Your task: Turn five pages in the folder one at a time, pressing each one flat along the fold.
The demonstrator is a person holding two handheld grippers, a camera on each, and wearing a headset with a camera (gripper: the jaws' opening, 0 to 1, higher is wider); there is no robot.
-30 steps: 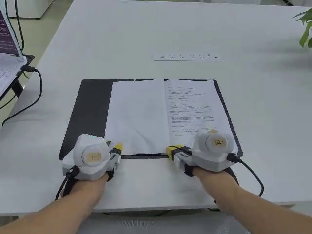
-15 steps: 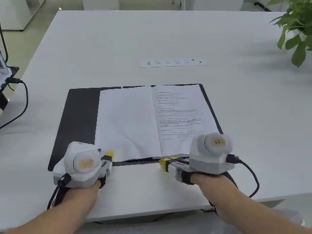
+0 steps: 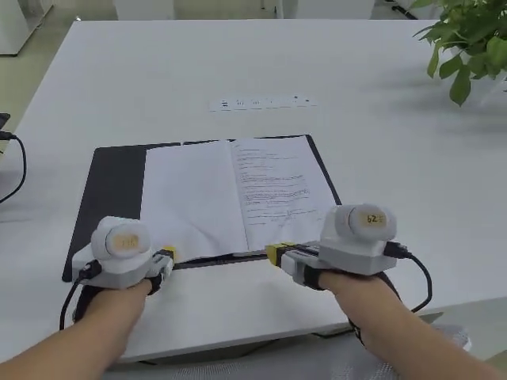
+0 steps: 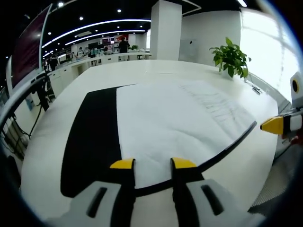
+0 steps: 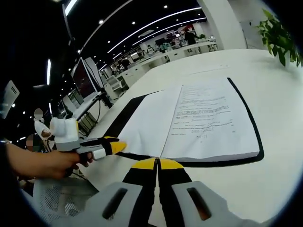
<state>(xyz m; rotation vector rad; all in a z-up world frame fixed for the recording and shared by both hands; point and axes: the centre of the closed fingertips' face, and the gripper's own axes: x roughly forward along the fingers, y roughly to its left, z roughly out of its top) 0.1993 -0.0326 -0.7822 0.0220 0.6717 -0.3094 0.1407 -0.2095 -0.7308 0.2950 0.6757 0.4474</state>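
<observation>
Risk: right tongs (image 5: 157, 164), tips pressed together and empty at the near edge of the folder (image 3: 111, 198), could lift several sheets at once or crease the printed page (image 3: 277, 186)
Room: open office, potted plant (image 3: 463, 39)
Desk (image 3: 238, 55): white, smooth; folder lies open near its front
Left tongs (image 4: 152, 165): spread, empty

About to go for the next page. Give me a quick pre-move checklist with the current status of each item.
1. The folder lies open and flat on the table: ok.
2. The printed page on the right side lies flat and uncovered: ok.
3. The right gripper is open for a grasp: not ok, jaws shut.
4. The left gripper is open: ok.
5. There is a gap between the grippers: ok.
6. Count of pages already turned: cannot tell.
</observation>
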